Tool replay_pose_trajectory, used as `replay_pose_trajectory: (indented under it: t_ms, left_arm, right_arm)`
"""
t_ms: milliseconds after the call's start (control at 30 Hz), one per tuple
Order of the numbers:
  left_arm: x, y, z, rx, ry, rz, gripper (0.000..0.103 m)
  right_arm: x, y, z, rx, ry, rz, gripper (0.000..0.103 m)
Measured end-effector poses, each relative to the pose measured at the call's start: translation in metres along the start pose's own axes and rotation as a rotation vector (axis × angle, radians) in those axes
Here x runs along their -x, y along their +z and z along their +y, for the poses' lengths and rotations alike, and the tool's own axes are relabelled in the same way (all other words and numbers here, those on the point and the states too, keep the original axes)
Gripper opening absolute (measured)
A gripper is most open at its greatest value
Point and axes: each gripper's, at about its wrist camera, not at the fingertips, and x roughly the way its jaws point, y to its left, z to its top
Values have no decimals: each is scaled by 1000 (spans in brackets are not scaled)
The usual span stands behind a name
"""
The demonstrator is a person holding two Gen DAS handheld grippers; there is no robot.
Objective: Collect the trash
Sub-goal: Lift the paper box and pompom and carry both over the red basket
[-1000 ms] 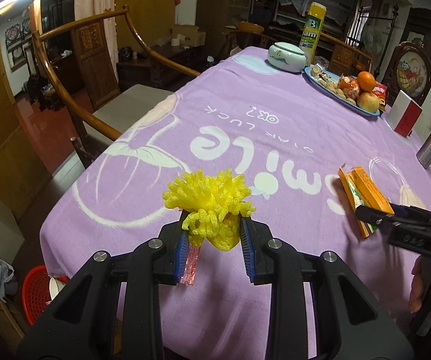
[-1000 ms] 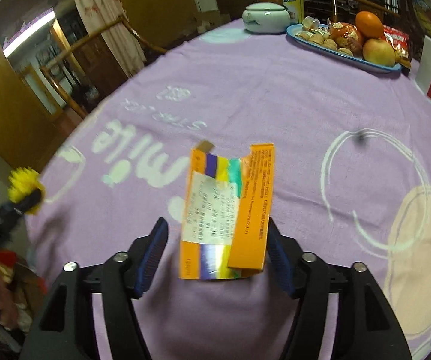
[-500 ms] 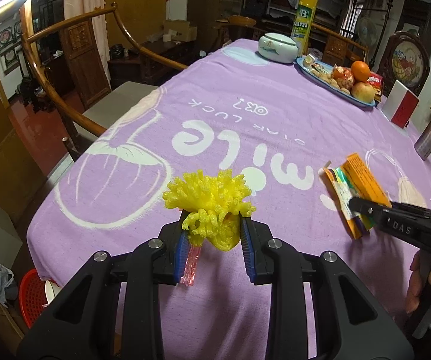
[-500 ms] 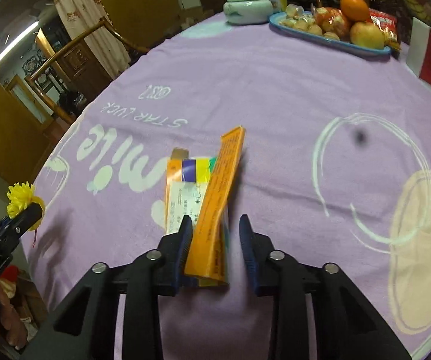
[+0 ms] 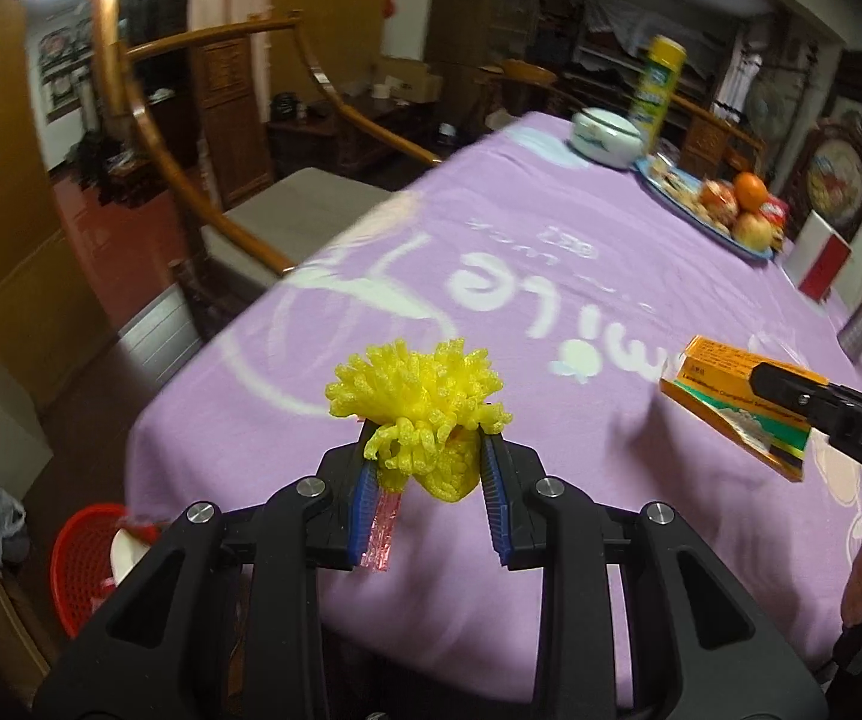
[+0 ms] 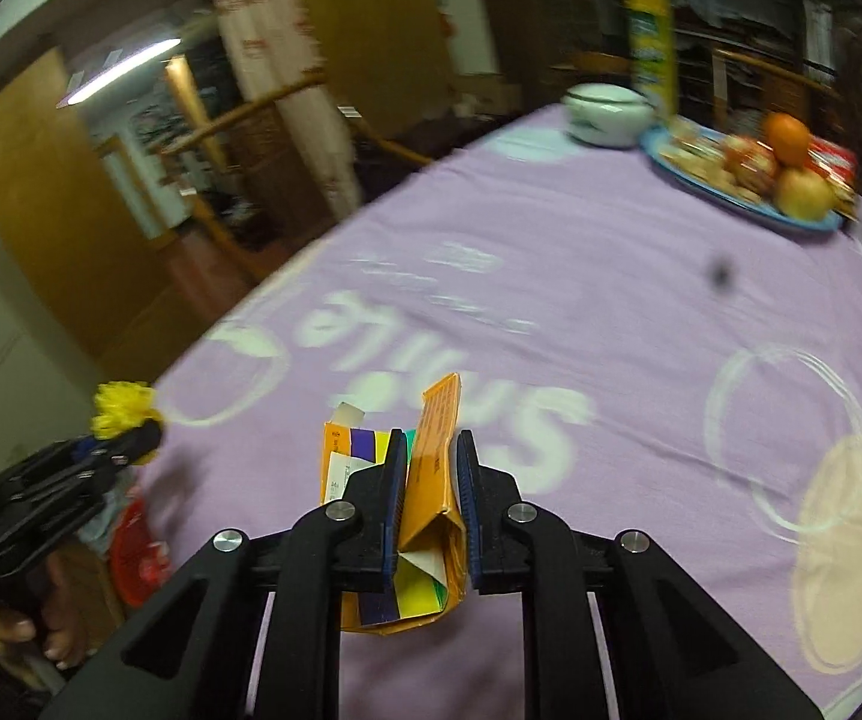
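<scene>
The flattened orange carton (image 6: 428, 498) is pinched between the blue pads of the right gripper (image 6: 429, 507), whose jaws are pressed against its two faces; the carton is lifted clear of the tabletop (image 6: 610, 324), with a white printed label and purple, yellow and green panels showing at its left and lower ends. Fine print runs along the orange face but is too small to read. The yellow foam fruit net (image 5: 416, 414) sits between the jaws of the left gripper (image 5: 431, 501), which pinch its lower part, the frilled top spilling above the jaw tips; a pink strip (image 5: 384, 531) hangs beside the left pad. Beyond both jaws the tabletop carries a purple cloth (image 5: 550, 276) printed in white with "Smile", read upside down, and smaller blurred lettering above it. Farther ahead and to the right stand a white lidded bowl (image 5: 604, 135), a yellow canister (image 5: 655, 90) with an unreadable label, and a blue plate (image 5: 670, 204) of fruit and snacks. Left of the jaws is a wooden armchair (image 5: 203, 138); below left, on the floor, a red basket (image 5: 80, 564). The right gripper body bears raised lettering that is unclear.
</scene>
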Motion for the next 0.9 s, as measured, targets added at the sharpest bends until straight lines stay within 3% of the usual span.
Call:
replay_pose_trajectory:
  t_ms: [200, 433, 667, 900]
  left_arm:
    - [31, -25, 73, 125, 117, -8, 31]
    - [48, -78, 179, 319, 291, 64, 31]
    - [14, -130, 268, 504, 410, 203, 31]
    - [-26, -157, 308, 582, 414, 295, 32]
  right_arm:
    - [-11, 7, 94, 156, 196, 38, 17]
    - [-54, -7, 227, 346, 383, 152, 17]
    - [-121, -54, 330, 509, 404, 313, 17]
    - [-200, -104, 374, 573, 369, 474, 17]
